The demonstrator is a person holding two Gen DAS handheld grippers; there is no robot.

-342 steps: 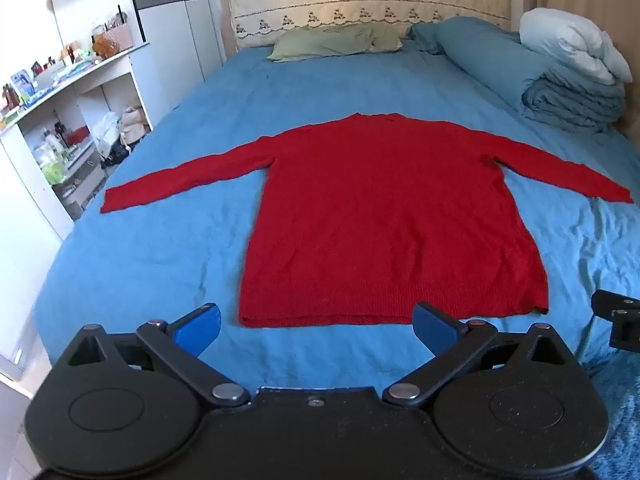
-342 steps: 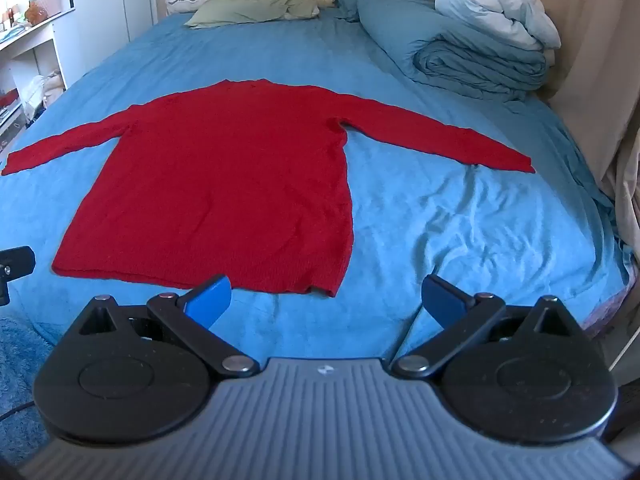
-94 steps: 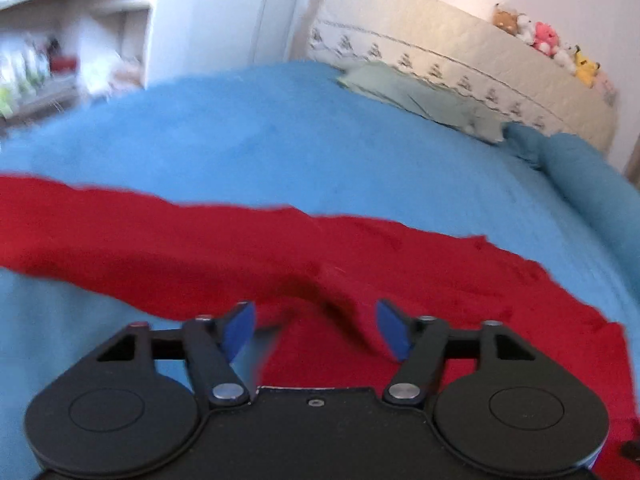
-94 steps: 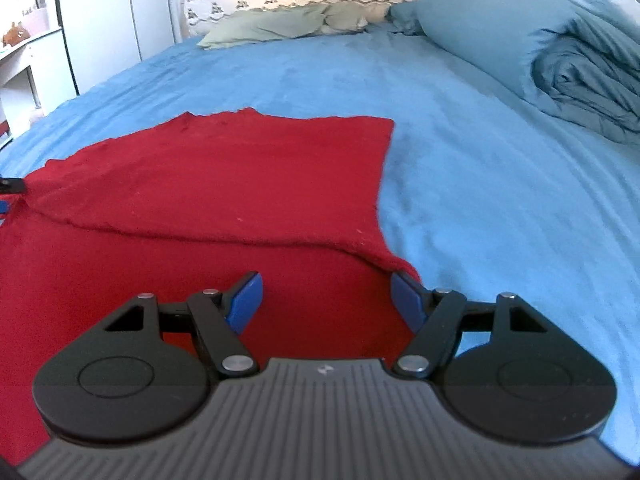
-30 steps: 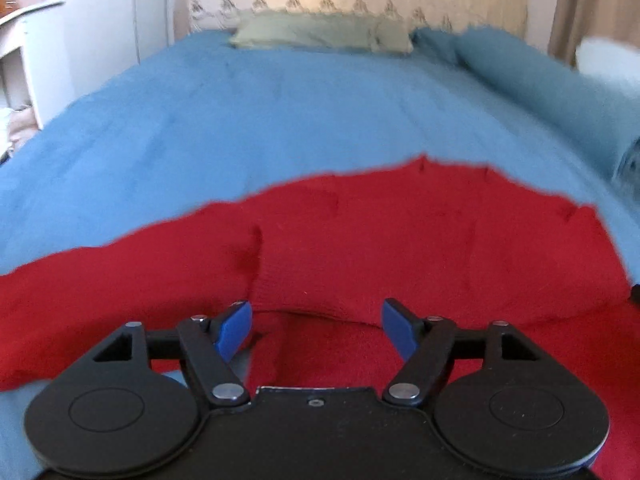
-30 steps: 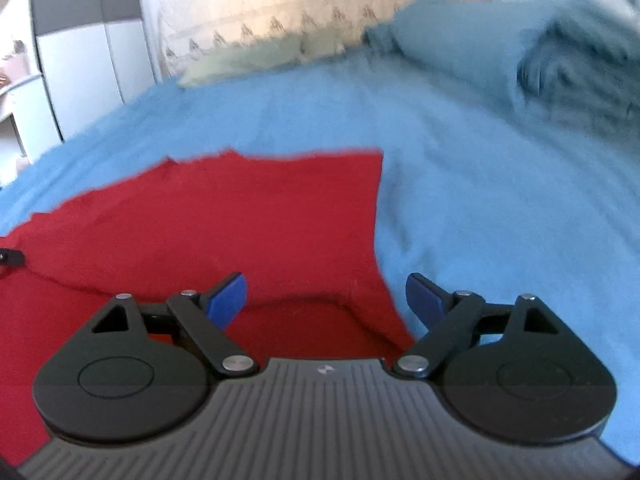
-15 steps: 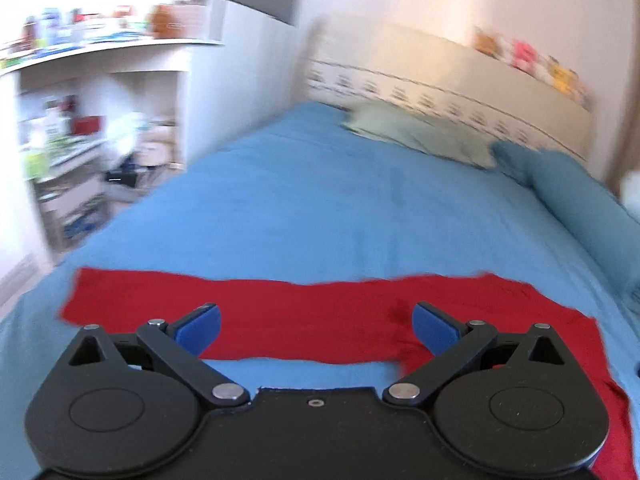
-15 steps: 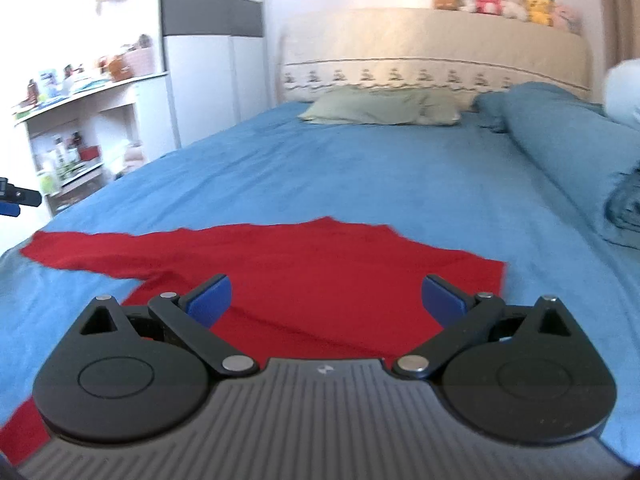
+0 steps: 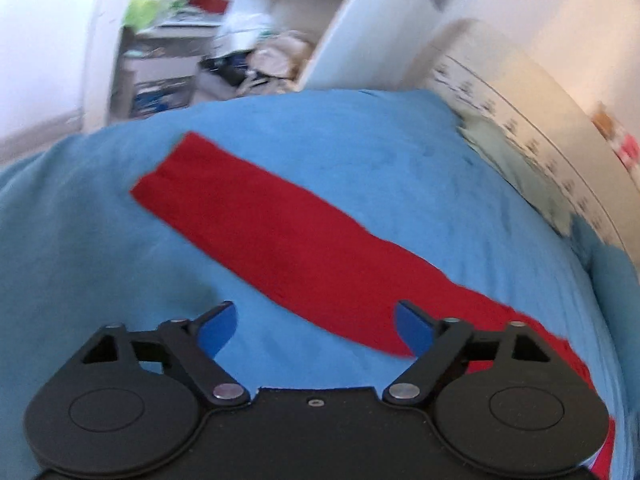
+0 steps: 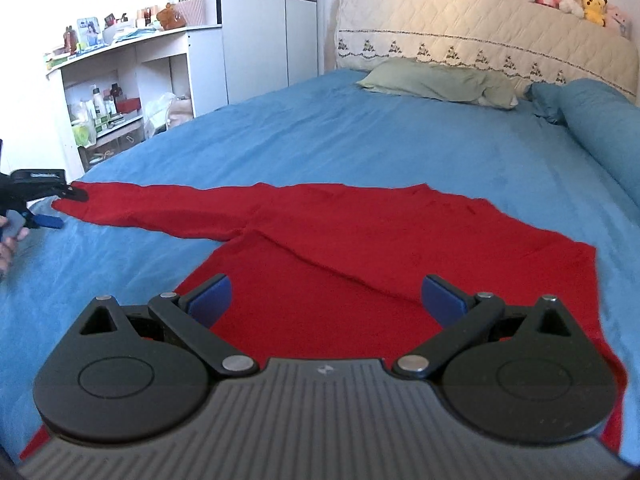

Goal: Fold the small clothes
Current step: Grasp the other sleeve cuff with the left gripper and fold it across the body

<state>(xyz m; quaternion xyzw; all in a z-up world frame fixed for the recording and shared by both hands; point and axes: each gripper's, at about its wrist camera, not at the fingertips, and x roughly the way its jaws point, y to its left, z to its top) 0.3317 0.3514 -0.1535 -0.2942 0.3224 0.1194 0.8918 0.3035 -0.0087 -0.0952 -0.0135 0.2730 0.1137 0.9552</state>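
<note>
A red sweater (image 10: 360, 248) lies on the blue bed (image 10: 380, 148). Its right sleeve is folded across the body; its left sleeve (image 9: 272, 232) stretches out flat toward the bed's left edge. My left gripper (image 9: 316, 326) is open and empty, hovering over the sleeve's lower edge, with the cuff (image 9: 168, 176) ahead of it. In the right wrist view the left gripper (image 10: 44, 200) shows at the far left by the cuff. My right gripper (image 10: 325, 296) is open and empty above the sweater's folded body.
White shelves (image 10: 112, 92) with bottles and clutter stand left of the bed. A green pillow (image 10: 436, 80) and cream headboard (image 10: 480, 40) with plush toys are at the far end. A rolled blue duvet (image 10: 600, 128) lies at the right.
My left gripper has swung left toward the outstretched sleeve and its cuff. My right gripper stays open over the sweater body, having moved little.
</note>
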